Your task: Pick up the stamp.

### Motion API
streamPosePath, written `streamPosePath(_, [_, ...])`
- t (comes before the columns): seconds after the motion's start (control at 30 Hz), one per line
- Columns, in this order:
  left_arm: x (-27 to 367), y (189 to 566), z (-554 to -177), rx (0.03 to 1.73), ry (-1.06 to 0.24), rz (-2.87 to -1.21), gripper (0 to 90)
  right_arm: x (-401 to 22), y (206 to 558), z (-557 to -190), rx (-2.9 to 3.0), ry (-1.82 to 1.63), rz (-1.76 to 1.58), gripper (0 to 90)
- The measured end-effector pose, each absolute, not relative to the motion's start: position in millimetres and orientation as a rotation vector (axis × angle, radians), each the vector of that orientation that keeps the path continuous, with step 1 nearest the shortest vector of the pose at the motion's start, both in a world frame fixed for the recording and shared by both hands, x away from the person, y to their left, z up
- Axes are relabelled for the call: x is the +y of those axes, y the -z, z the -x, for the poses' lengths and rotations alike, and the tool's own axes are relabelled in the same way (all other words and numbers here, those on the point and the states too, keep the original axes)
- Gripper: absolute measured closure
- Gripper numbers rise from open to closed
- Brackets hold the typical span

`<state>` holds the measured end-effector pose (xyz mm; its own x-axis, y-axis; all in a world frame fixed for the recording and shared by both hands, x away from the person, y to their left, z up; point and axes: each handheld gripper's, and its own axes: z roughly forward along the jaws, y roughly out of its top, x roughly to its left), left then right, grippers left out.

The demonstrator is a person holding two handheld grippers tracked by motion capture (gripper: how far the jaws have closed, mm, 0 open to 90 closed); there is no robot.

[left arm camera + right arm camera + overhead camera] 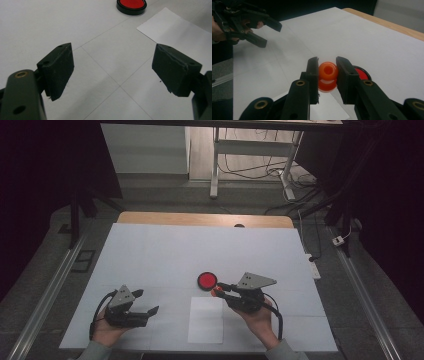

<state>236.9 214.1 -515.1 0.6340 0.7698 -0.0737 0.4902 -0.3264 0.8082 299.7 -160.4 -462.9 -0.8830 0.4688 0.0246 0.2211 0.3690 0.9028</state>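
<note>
The right gripper (327, 72) clenches a small orange plastic spool (327, 75) at frame centre, beside the round red black-rimmed pad (207, 280). The left gripper (112, 67) stands released over bare white table (150, 255), lower left.

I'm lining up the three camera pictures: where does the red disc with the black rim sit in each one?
High view: the red disc lies at table centre, just left of the right tool.
Left gripper view: at the top edge, right of centre.
Right gripper view: partly hidden behind the right-hand jaw, right of the orange piece that the right tool grips.
Shared landmark: the white paper sheet.
</note>
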Motion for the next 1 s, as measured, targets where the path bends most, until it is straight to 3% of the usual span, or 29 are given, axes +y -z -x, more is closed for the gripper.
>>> streamPosePath(0.43, [213,514,-236,0.979,-0.412,-1.988,18.1,-138,470,-291,2.458,-1.555,-0.553,71.7])
streamPosePath(1.0, [211,513,-236,0.971,-0.41,-1.988,18.1,-140,470,-290,2.455,-1.562,-0.546,71.7])
